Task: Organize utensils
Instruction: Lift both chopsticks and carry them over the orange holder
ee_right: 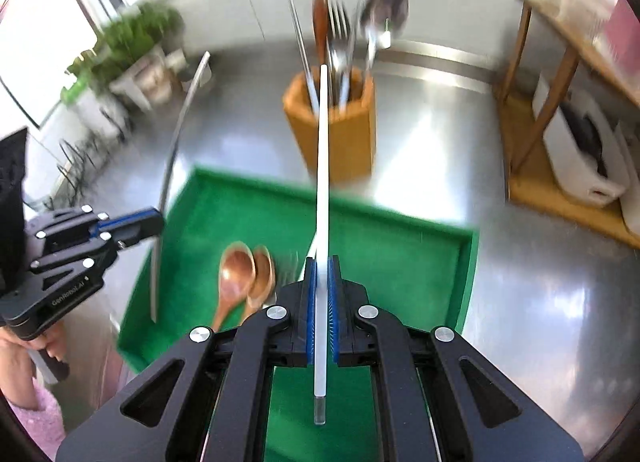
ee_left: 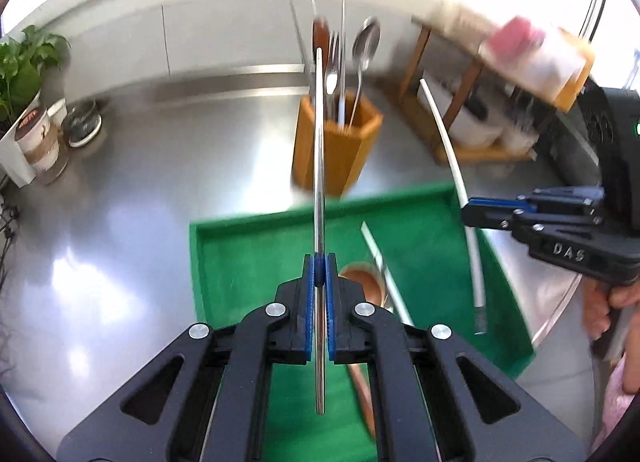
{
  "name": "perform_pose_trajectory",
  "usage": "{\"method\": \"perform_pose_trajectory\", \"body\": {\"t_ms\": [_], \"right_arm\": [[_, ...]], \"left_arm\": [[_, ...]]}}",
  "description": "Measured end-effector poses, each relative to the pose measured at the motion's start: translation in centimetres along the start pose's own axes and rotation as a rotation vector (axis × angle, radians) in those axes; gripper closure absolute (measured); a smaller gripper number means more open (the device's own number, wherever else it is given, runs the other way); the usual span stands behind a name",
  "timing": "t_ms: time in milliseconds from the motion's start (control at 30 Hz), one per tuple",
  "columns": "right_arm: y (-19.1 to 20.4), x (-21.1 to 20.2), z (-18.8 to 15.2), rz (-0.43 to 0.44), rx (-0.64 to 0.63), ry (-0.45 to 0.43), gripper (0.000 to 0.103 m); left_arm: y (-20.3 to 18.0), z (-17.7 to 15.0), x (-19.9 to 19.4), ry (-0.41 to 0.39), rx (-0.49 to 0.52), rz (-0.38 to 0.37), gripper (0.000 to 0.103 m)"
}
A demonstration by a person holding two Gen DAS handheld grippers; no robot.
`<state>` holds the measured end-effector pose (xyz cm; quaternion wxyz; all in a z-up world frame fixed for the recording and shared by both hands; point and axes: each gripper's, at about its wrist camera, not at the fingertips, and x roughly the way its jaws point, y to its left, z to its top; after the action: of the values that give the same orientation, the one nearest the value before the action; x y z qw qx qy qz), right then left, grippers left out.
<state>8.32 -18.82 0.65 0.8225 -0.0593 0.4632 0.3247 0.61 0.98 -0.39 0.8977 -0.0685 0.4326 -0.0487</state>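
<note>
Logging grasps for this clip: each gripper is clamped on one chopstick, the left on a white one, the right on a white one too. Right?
Not quite. The left gripper is clamped on a metal chopstick, as the left wrist view shows. The right gripper does hold a white chopstick.

A leafy potted plant [ee_left: 24, 62] is sitting at the far left edge of the shiny steel table [ee_left: 132, 202], with a printed cup [ee_left: 38, 138] and a dark jar [ee_left: 82, 122] right beside it. Over on the right, a wooden shelf rack [ee_right: 532, 166] is holding a white bin [ee_right: 584, 154].
</note>
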Motion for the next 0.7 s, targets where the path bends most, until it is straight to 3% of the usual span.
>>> {"method": "perform_pose_trajectory", "body": {"t_ms": [167, 300, 500, 700], "right_arm": [[-1.0, 0.0, 0.6, 0.016, -0.013, -0.178, 0.097], [-1.4, -0.2, 1.9, 0.013, -0.013, -0.346, 0.097], [-1.9, -0.8, 4.1, -0.022, 0.000, -0.531, 0.097], [-2.4, -0.4, 6.9, -0.024, 0.025, -0.638, 0.097]], "left_arm": [[-0.3, 1.4, -0.7, -0.208, -0.027, -0.020, 0.099], [-1.0, 2.8, -1.0, -0.331, -0.035, -0.036, 0.099], [-1.2, 5.3, -0.5, -0.452, -0.030, 0.010, 0.099], [-1.0, 8.7, -0.2, -0.558, -0.065, 0.027, 0.099]]}}
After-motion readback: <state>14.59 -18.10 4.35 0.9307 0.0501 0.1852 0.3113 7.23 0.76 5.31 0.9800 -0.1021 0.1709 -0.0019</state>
